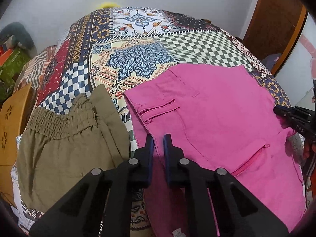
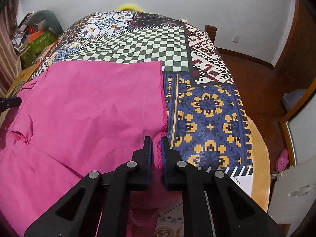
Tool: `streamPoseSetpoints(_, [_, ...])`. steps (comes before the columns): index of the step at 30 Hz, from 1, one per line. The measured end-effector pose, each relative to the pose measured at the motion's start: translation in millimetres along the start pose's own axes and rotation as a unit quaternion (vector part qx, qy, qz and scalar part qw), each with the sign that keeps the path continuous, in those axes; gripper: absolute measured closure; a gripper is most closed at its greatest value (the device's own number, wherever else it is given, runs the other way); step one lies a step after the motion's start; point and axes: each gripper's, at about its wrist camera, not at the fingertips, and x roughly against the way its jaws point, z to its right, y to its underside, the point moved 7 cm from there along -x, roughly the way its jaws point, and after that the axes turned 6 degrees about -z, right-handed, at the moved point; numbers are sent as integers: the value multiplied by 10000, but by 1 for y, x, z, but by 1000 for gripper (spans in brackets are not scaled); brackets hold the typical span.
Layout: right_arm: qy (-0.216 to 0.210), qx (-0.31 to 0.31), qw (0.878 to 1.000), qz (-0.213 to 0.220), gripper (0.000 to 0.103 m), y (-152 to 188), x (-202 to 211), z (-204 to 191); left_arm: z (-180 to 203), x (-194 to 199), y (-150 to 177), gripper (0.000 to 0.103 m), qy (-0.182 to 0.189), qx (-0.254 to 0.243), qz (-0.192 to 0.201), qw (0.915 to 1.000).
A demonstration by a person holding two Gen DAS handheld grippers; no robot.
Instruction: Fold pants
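Patterned bedspread [image 2: 207, 106] w/ pink pants [image 1: 207, 118]: left gripper [image 1: 158, 138] jaws slightly apart, right gripper [image 2: 156, 141] jaws pinching hem.

- A pale, plain wall [image 2: 197, 0] closes the far side of the room.
- A patchwork-print cloth [image 1: 138, 45] of checks and floral panels covers the counter.
- Dark reddish wooden floor [image 2: 254, 75] lies to the right, with a wooden door [image 1: 276, 15] at far right.
- A cluttered pile with green fabric [image 1: 11, 63] sits far left.
- A pink clog [image 2: 283, 159] rests on the floor, right.
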Motion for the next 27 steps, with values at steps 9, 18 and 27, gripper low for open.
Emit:
streamPoseSetpoints(9, [-11, 6, 10000, 55, 92, -5, 16, -2, 2, 19, -7, 87, 5, 47, -57, 10000])
streamPoseSetpoints(18, [-212, 70, 9991, 368, 76, -29, 46, -7, -23, 59, -32, 53, -266, 179, 409, 9987])
streamPoseSetpoints(27, [-243, 96, 9989, 392, 72, -62, 31, -5, -46, 31, -53, 53, -114, 405, 185, 9989])
